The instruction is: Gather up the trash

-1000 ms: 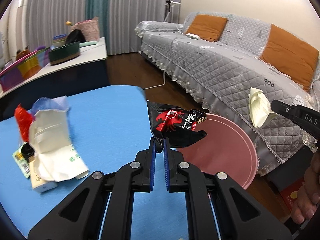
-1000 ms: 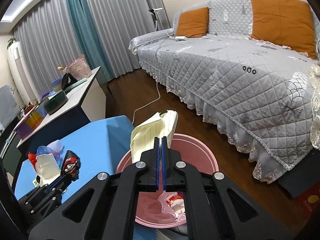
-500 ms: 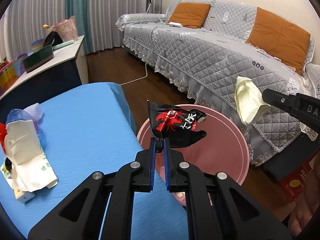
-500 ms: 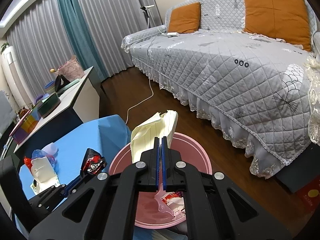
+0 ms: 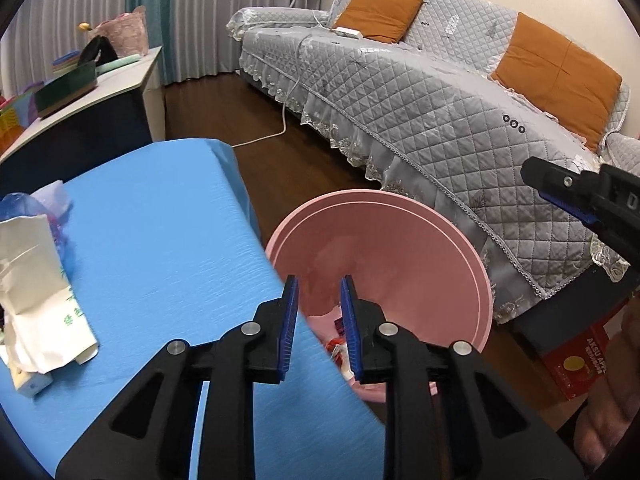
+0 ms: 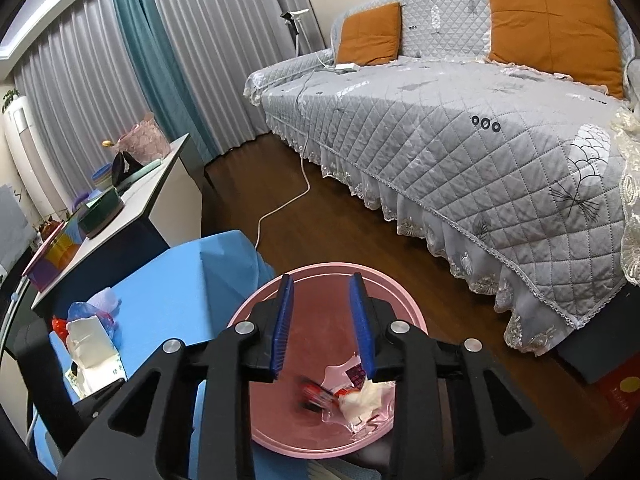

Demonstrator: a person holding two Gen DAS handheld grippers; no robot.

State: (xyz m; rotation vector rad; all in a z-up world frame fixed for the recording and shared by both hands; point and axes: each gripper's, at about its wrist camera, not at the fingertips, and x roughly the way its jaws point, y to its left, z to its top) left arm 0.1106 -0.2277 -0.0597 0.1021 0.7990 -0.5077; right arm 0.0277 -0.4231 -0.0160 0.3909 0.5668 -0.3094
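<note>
Both tongs, left [image 5: 316, 300] and right [image 6: 322, 304], are opening, empty, above the round pink plastic basin [image 6: 404, 300]; pinch the light, crumpled white paper carton [image 5: 36, 280] by its folded edge.

A grey quilted sofa [image 6: 460, 120] with a lace skirt fills the right of the frame, with orange cushions [image 6: 554, 20] along its back. Grey curtains [image 6: 224, 40] with one teal panel [image 6: 148, 60] hang at upper left against a cream wall. The floor [image 6: 340, 220] is dark wood, crossed by a white cable [image 6: 284, 204]. A white-topped sideboard [image 6: 160, 184] stands at left.
</note>
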